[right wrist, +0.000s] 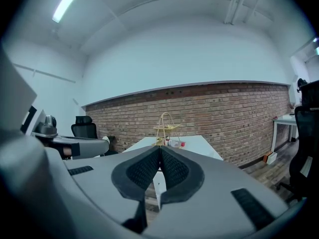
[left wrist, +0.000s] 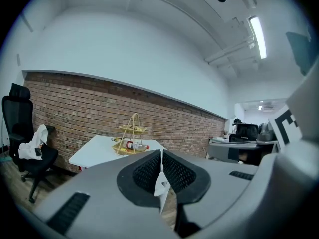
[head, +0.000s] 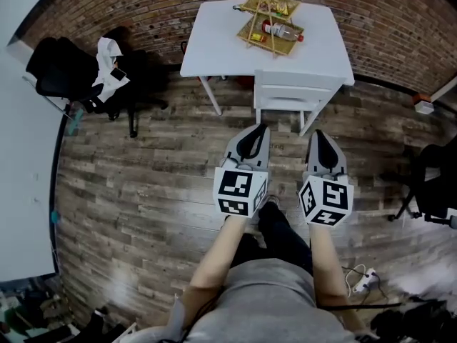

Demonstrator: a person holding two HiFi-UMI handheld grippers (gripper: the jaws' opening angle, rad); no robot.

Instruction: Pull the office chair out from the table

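Head view shows a white table [head: 214, 41] pushed up against a brick wall [head: 143, 6]. The white chair [head: 293, 95] is tucked in at the front of the table, with its seat under the table top. It is not pulled out yet.

On the table stands a yellow wire basket [head: 271, 20] with two levels. A bottle [head: 283, 31] with a red cap lies in the lower level.

The person stands on the wood floor [head: 143, 191] in front of the chair and holds both claws out toward it. The left claw [head: 255, 131] points at the left side of the chair. The right claw [head: 318, 136] points at the right side. Both are near the chair but not touching it.

Left gripper view shows the left claw [left wrist: 160, 158] shut tight, its two black pads pressed together with nothing between them. Right gripper view shows the right claw [right wrist: 159, 151] shut the same way, and it holds nothing too. Past the tips of each claw you can see the table and the basket.

Far to the left, by the wall, is a black chair [head: 61, 70] with wheels, and a white cloth [head: 108, 66] lies on it. Another black chair [head: 435, 177] is at the right edge. A white plug strip [head: 364, 281] lies on the floor by the person's right side.
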